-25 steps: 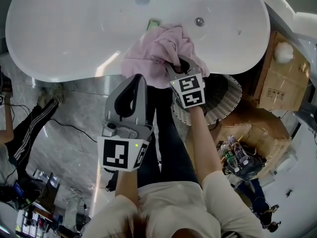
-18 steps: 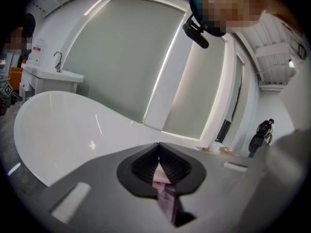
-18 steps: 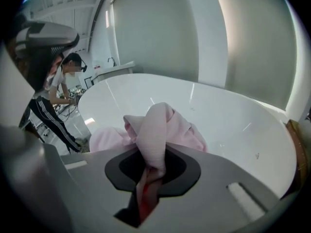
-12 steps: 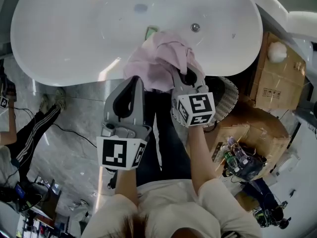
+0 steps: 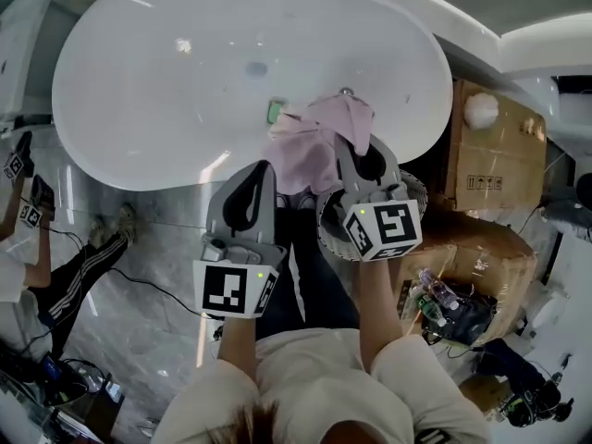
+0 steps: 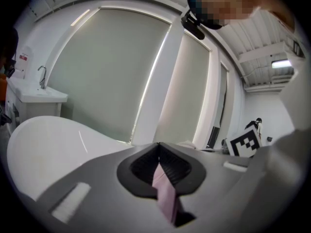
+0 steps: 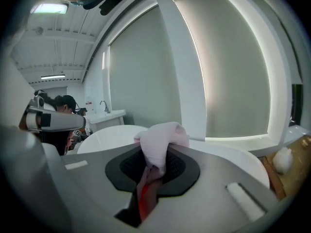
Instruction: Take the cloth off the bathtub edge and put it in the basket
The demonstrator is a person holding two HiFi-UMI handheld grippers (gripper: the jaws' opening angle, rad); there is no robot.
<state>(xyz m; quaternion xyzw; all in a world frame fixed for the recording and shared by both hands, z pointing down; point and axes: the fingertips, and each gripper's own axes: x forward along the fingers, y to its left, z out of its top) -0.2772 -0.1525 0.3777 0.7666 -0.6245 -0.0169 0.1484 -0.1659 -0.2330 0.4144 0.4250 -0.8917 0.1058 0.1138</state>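
Note:
The pink cloth point(image 5: 319, 141) hangs bunched over the near rim of the white bathtub point(image 5: 166, 91). My right gripper point(image 5: 356, 151) is shut on its top fold, and the cloth point(image 7: 160, 137) bulges out above the right gripper's point(image 7: 158, 152) jaws. My left gripper point(image 5: 254, 172) sits at the cloth's left edge with its jaws together. A strip of pink cloth point(image 6: 164, 193) shows in the slit of the left gripper point(image 6: 159, 144). The wicker basket point(image 5: 421, 192) stands on the floor under my right gripper, mostly hidden by it.
A small green item point(image 5: 275, 111) lies on the tub rim beside the cloth. Cardboard boxes point(image 5: 490, 174) stand right of the basket, with a bag of bottles point(image 5: 444, 299) nearer me. A person's legs point(image 5: 65, 280) and cables lie on the marble floor at left.
The right gripper has pulled the cloth back from the tub edge toward the basket, and the cloth now hangs more bunched. The left gripper stays beside it.

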